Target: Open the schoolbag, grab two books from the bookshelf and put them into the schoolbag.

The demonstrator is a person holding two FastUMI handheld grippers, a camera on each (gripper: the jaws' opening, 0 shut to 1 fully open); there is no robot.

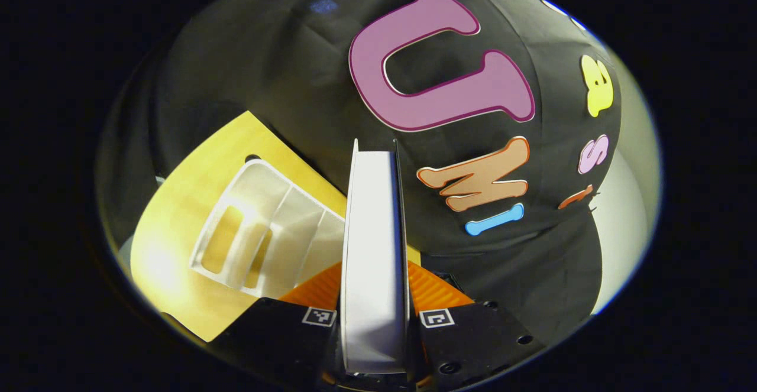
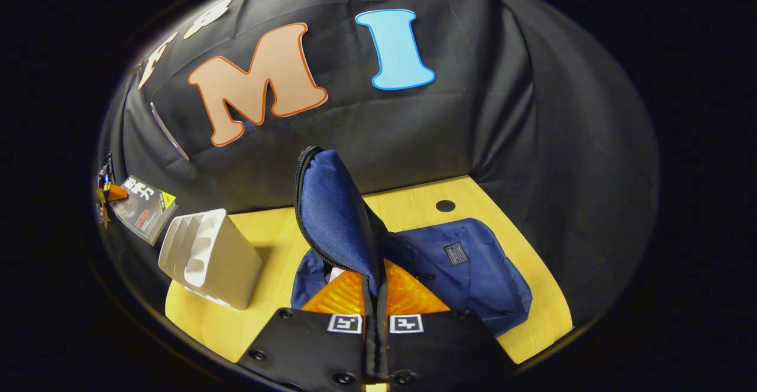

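The left gripper [image 1: 374, 321] clamps a white-edged book [image 1: 374, 250] above the empty white bookshelf [image 1: 260, 232], its cover hidden edge-on, while the right gripper [image 2: 376, 321] pinches the blue schoolbag [image 2: 449, 268]'s raised flap [image 2: 334, 214] beside that bookshelf, the bag's opening mostly hidden.

The left gripper [image 1: 375, 321] is gripping a book [image 1: 374, 244] between its fingers [image 1: 284, 333], page edges facing the camera, held upright. Beyond it, to the left, the white bookshelf [image 1: 266, 238] is lying on the yellow counter [image 1: 177, 214].

Both views high, tableward; shared white bookshelf [image 1: 269, 232] [image 2: 210, 259], wall
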